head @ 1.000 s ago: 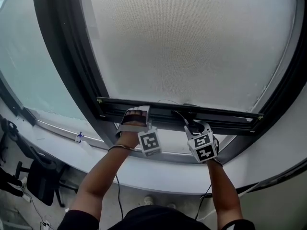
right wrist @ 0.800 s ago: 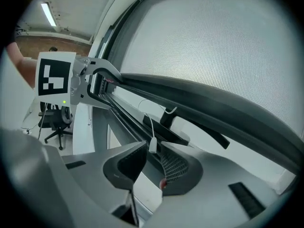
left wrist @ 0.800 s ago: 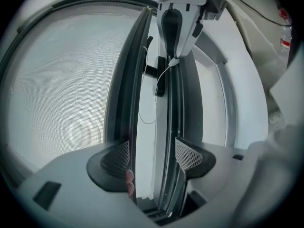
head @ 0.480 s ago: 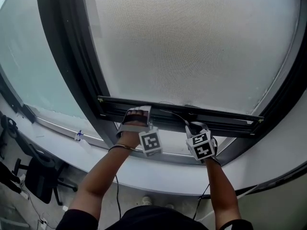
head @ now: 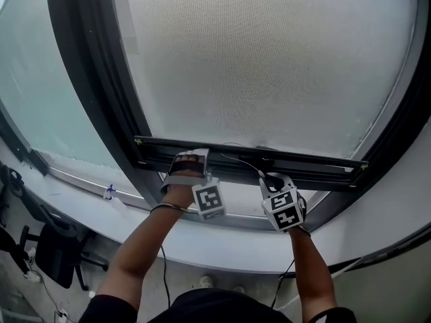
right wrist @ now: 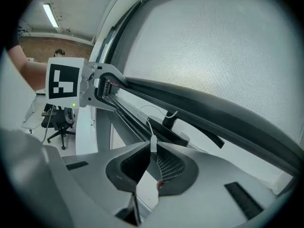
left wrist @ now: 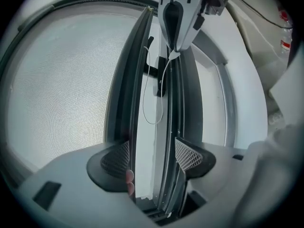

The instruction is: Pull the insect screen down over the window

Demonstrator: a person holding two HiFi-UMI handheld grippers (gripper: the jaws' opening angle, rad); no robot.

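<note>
The grey mesh insect screen [head: 269, 66] fills the window, and its dark bottom bar [head: 316, 163] lies just above the sill. My left gripper [head: 188, 163] straddles that bar left of centre. In the left gripper view the bar [left wrist: 173, 127] runs between the wide-set pads [left wrist: 187, 156], which are shut on it. My right gripper [head: 269, 179] sits just below the bar's middle. Its pads are pinched on the thin white pull cord [right wrist: 147, 112], which loops up to the bar. The cord [left wrist: 146, 94] also shows in the left gripper view.
The dark curved window frame [head: 101, 79] borders the screen, with a frosted pane [head: 40, 79] to the left. A white sill [head: 222, 241] runs under both grippers. Far below at the left stands an office chair [head: 57, 254]. A thin cable hangs by my right arm.
The right gripper has shifted slightly below the bar, and the white cord now runs in a line to its tips. The left gripper and the bar have barely moved.
</note>
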